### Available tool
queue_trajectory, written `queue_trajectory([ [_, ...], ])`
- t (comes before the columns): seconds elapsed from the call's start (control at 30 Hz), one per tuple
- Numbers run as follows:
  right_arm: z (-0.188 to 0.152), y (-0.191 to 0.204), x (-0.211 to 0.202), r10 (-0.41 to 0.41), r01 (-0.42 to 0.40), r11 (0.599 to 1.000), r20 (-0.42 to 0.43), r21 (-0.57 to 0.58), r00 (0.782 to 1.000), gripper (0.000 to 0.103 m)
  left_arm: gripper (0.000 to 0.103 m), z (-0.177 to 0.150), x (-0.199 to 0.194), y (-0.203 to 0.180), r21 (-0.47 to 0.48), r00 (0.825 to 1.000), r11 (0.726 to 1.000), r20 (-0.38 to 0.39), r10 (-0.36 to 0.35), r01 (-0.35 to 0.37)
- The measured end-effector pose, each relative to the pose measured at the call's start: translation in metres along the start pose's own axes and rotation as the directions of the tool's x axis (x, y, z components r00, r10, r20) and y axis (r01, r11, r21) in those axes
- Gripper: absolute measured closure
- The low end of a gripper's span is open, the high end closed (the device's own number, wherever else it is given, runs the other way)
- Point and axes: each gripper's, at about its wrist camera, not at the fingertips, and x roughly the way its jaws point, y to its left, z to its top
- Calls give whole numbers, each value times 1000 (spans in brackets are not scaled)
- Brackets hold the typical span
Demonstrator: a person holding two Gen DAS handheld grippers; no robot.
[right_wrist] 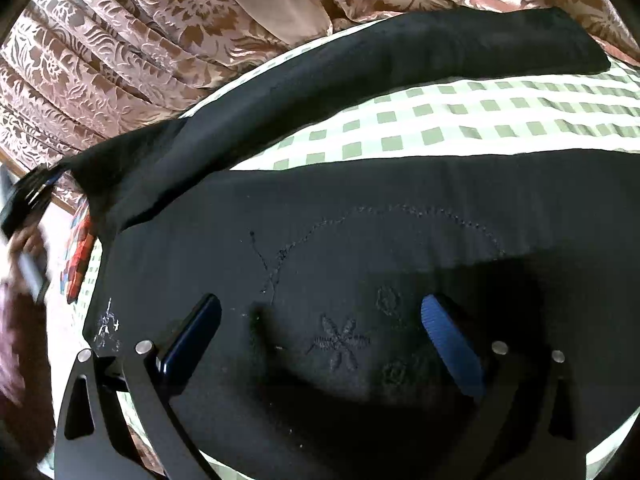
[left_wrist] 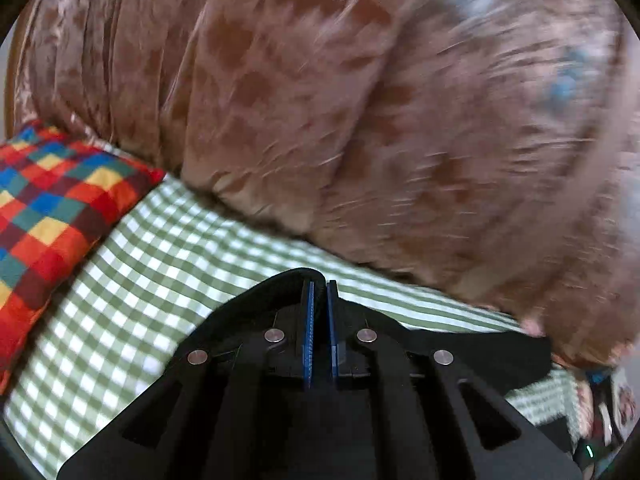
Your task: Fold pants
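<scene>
Gripping a fold of the black pants (left_wrist: 460,344), your left tongs (left_wrist: 319,300) are clamped tight, blue pads (left_wrist: 308,340) pressed on fabric that wraps over the tips. In the right wrist view the same left tongs (right_wrist: 38,188) sit at the far left, holding one end of the upper leg (right_wrist: 400,52), lifted off the bed. Your right tongs (right_wrist: 320,328) are spread wide, gripping nothing, hovering just over the lower leg (right_wrist: 400,192), near an embroidered flower (right_wrist: 340,344). Pants lie across the green-checked bedsheet (right_wrist: 460,116), the two legs apart with sheet showing between. Brown floral curtain (right_wrist: 120,40) runs behind the bed. Multicolour checked pillow (left_wrist: 52,200) sits on the sheet at left. No containers visible. Left wrist view is motion-blurred.
</scene>
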Motion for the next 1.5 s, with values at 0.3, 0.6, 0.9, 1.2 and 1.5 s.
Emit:
queue_trajectory([
  [0.3,48,17,-9,154,-154,988,17,23,988,40,99,-82,-133,-14,0,976,981,99,-192,193],
  [0.6,156,20,30,287,-300,919,86,257,954,33,99,-134,-167,-26,47,973,973,37,-228,226],
  [0.9,216,10,89,139,-131,938,-4,320,990,94,99,-130,-153,-11,21,978,978,1,-207,207],
  [1.2,190,25,-3,308,-337,929,185,152,933,95,99,-10,-116,14,-12,984,999,173,-49,52],
  [1.5,57,25,-57,402,-405,914,92,12,911,95,99,-60,-142,48,-82,993,996,115,-22,31],
])
